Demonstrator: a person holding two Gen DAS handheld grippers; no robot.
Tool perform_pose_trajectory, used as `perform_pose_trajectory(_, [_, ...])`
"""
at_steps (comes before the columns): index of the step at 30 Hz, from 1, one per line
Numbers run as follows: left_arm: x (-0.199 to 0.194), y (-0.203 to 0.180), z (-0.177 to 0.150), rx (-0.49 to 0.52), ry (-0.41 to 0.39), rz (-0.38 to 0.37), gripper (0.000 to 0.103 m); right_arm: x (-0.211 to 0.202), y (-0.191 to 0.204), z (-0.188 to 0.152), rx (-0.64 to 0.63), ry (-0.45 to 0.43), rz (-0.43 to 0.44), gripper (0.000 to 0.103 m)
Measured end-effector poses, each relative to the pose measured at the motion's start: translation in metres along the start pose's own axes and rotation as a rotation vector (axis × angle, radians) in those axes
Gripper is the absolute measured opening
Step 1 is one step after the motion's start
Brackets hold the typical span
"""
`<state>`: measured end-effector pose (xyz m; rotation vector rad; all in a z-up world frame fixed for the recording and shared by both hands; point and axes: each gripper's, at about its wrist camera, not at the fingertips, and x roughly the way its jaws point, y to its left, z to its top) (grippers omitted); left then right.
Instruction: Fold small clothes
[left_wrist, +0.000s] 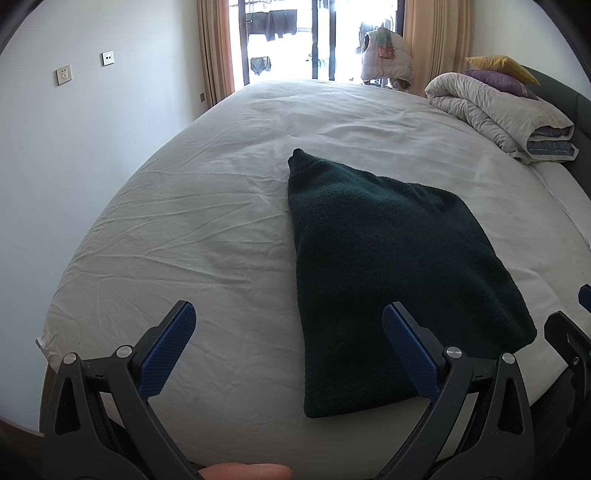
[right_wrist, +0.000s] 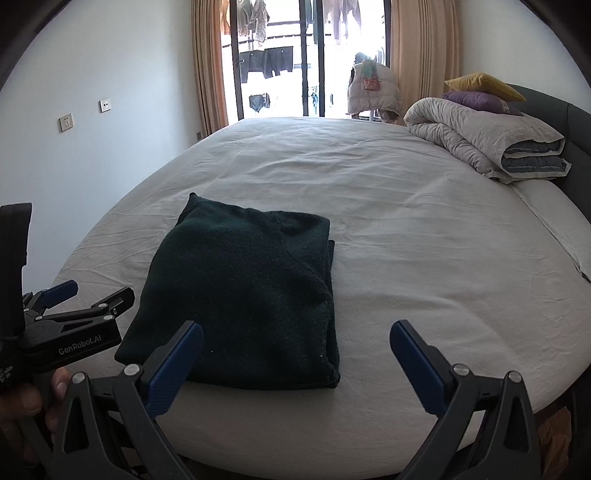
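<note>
Dark-green knit sweater (right_wrist: 251, 295) lies folded on the bed (right_wrist: 424, 229) ahead of both grippers' spread, empty jaws; judge any straightening from its near edge.

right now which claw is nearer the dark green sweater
Left, by a little. The left claw spans the folded sweater's near left edge; the right claw sits off its near right corner. Both open, neither touching.

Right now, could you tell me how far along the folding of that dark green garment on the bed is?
Folding looks essentially done: the dark green garment lies as a compact rectangle on the bed sheet. Nothing is in hand; the left gripper and right gripper are both open and off the cloth. At most a tidy-up remains; no other unfolded clothes show on the bed.
</note>
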<state>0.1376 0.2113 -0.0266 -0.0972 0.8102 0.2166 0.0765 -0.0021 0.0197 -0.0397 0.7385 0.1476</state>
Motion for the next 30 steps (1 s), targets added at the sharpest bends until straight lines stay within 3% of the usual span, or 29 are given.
perform_pose_trajectory(30, [0.0093,-0.0001,-0.0022,0.003,0.031,0.008,0.103,0.0009,-0.0038,-0.0022,0.0,0.009,0.006,0.103])
